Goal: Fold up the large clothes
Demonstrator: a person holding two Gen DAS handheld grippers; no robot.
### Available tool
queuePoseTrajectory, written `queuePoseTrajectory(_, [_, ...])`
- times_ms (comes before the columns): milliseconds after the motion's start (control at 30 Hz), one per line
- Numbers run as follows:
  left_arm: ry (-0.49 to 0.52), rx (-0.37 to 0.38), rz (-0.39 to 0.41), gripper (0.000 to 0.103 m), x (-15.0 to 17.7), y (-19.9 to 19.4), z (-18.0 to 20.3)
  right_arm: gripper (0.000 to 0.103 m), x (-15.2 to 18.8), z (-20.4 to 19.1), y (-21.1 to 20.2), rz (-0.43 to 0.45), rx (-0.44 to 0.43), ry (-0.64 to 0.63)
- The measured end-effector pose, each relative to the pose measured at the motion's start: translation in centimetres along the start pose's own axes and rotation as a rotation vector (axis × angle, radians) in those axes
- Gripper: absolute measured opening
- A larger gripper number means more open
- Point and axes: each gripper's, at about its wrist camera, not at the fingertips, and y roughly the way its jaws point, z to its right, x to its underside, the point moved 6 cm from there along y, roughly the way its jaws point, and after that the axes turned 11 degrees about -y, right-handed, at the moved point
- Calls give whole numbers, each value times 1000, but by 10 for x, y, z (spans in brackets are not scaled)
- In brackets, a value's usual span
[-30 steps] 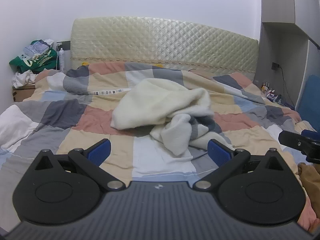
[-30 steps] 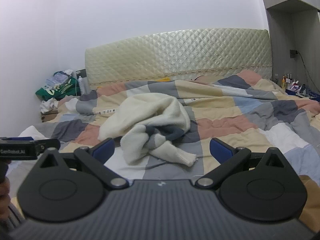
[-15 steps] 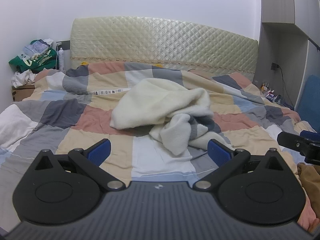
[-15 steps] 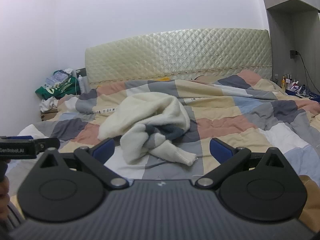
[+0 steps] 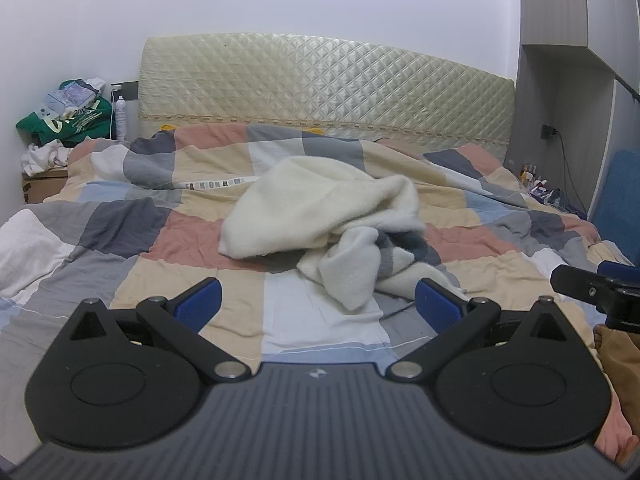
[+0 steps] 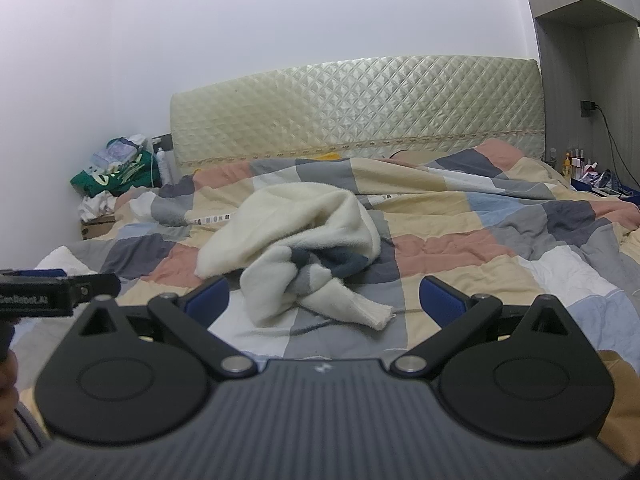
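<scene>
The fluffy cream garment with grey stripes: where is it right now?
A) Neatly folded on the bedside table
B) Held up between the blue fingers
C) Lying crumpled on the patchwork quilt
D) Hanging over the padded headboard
C: the fluffy cream garment with grey stripes lies in a rumpled heap on the patchwork quilt, with both pairs of blue fingers open and apart from it.
</scene>
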Motion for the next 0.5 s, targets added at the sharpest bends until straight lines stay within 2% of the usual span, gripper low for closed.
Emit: queuePoseTrajectory(500, [2,0,0,103,1,1,2,103,5,-3,0,-7,-13,4])
